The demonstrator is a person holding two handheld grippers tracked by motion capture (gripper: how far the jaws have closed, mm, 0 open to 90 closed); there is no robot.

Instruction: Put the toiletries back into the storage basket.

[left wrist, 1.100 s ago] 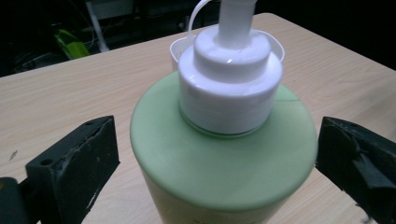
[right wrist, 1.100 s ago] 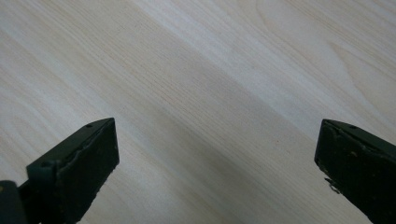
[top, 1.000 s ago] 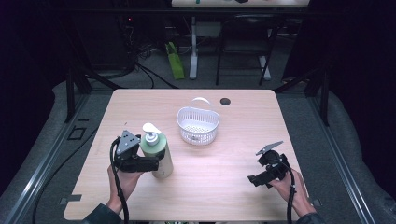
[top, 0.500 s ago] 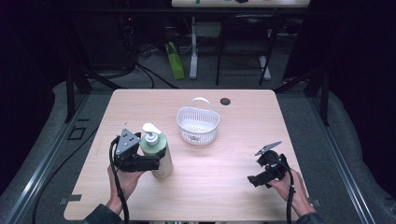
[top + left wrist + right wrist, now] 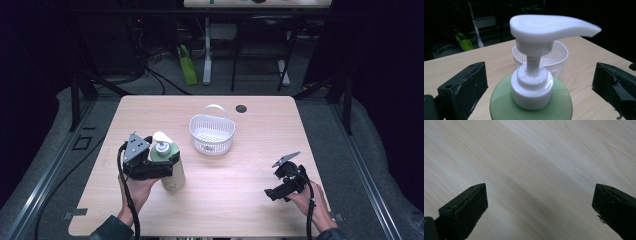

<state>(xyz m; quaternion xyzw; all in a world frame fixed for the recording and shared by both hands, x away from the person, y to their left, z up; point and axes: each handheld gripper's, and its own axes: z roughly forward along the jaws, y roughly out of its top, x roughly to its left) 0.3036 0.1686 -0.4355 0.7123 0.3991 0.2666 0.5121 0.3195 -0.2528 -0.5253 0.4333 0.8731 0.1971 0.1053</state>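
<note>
My left gripper jaws stand wide either side of the upright pale-green plastic pump bottle with white dispenser head, not touching it, near-left on the light wooden table. My right gripper jaws spread wide over bare wood, near right. White slatted plastic basket sits just beyond the bottle, mid-table.

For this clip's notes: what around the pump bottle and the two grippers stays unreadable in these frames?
- Pump bottle: its lower body runs off the bottom edge of the left gripper view; in the high view the left gripper covers much of it.
- Whether the fingers touch the bottle: the contact area lies below that edge.
- Basket contents: too small in the high view; the pump hides it in the left gripper view.
- Dark round spot: too small to identify.
</note>
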